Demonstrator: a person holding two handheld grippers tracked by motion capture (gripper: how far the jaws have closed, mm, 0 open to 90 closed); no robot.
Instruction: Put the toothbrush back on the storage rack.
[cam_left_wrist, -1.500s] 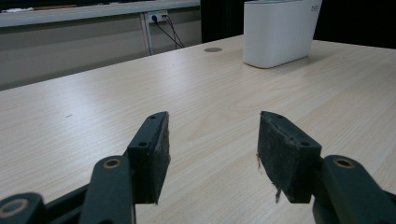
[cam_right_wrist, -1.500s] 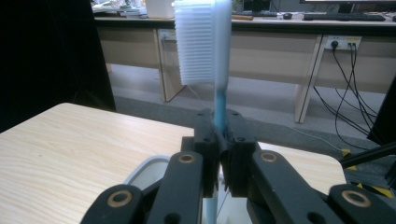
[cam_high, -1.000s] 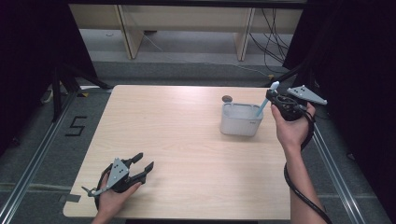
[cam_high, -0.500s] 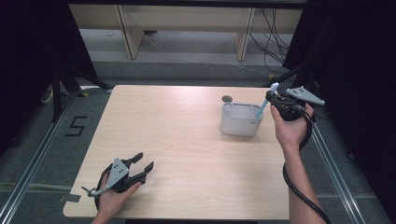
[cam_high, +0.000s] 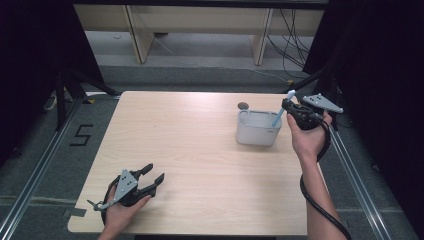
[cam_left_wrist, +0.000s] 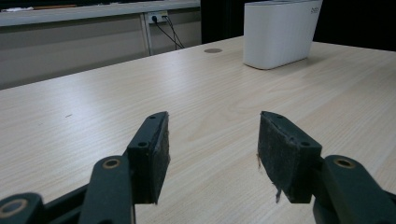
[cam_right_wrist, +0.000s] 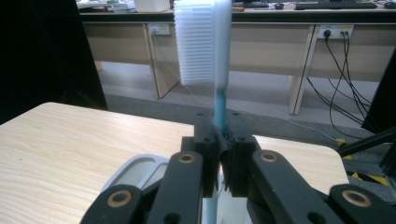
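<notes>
A white rectangular holder (cam_high: 258, 128) stands on the right side of the wooden table (cam_high: 200, 150). My right gripper (cam_high: 287, 107) hovers at its right rim, shut on a light-blue toothbrush (cam_high: 280, 114) whose handle slants down into the holder. In the right gripper view the jaws clamp the blue handle (cam_right_wrist: 219, 109), with the white bristle head (cam_right_wrist: 201, 42) standing upright above them and the holder (cam_right_wrist: 135, 172) below. My left gripper (cam_high: 154, 176) rests near the table's front left, open, with nothing between its pads (cam_left_wrist: 152, 154). Its view looks across the table to the holder (cam_left_wrist: 280, 32).
A small round dark disc (cam_high: 243, 105) lies on the table just behind the holder, also visible as a disc (cam_left_wrist: 213, 50) in the left gripper view. Desk legs and cables stand on the floor beyond the far edge. Metal rails run along both sides of the table.
</notes>
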